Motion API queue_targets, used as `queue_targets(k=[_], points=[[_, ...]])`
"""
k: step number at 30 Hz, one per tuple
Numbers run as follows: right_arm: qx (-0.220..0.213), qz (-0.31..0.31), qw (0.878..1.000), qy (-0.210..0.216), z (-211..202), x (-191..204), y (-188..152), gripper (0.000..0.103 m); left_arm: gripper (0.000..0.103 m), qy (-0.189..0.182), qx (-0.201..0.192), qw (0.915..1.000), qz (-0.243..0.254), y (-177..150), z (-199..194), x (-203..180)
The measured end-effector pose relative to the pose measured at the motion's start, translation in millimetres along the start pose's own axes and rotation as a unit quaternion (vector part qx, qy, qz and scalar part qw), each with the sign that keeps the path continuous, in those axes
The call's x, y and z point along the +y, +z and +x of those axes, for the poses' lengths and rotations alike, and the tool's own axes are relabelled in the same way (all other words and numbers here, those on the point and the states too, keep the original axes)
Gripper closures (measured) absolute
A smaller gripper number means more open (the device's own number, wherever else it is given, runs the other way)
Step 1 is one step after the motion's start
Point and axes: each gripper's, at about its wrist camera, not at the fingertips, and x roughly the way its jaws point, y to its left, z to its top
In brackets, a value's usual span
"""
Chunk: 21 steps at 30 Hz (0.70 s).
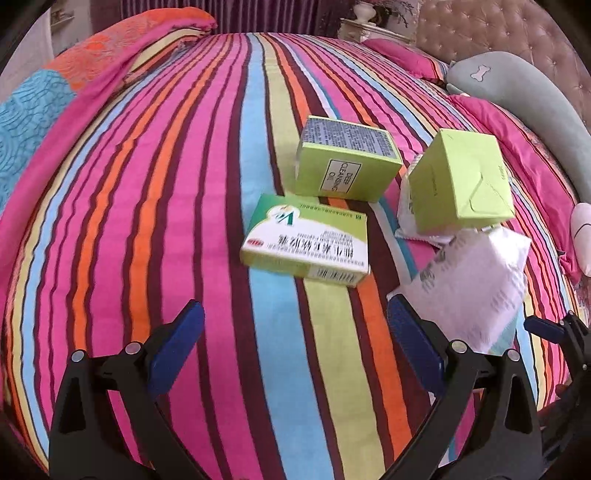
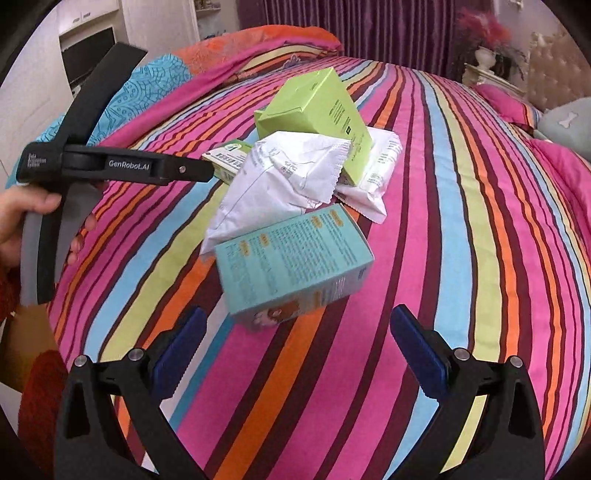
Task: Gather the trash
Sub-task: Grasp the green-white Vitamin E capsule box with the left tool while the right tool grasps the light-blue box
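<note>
Trash lies on a striped bedspread (image 1: 184, 184). In the left wrist view a flat green-and-white medicine box (image 1: 306, 240) lies ahead of my open, empty left gripper (image 1: 295, 325), with a green "Deep Cleansing Oil" box (image 1: 347, 162) behind it, a second green box (image 1: 461, 181) at right and a white wrapper (image 1: 476, 284) by the right finger. In the right wrist view my open, empty right gripper (image 2: 295, 328) sits just short of a teal box (image 2: 291, 262). Behind it lie a crumpled white wrapper (image 2: 273, 184), a green box (image 2: 317, 110) and another white packet (image 2: 376, 173).
A folded orange and blue quilt (image 1: 74, 74) lies at the bed's far left. A grey bolster pillow (image 1: 528, 99), pink pillows and a tufted headboard (image 1: 498, 26) are at right. The left gripper's body (image 2: 110, 166) and the hand holding it show at the right view's left edge.
</note>
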Motion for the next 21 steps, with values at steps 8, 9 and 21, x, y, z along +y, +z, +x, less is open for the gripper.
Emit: queue_targets(k=[8, 9, 21], points=[[0.014, -0.013, 1.000, 0.003, 14.1, -0.8, 12.9, 0.008, 0.007, -0.003, 0.018, 0.9998, 0.007, 18.9, 28.4, -7.0], [0.014, -0.014, 1.000, 0.002, 15.0, 2.4, 14.4, 0.008, 0.007, -0.002, 0.021, 0.9997, 0.010, 21.2, 31.9, -8.3], [0.015, -0.002, 1.000, 0.027, 26.8, 12.5, 8.4, 0.008, 0.007, 0.037, 0.042, 0.9982, 0.021, 36.6, 66.9, -6.2]])
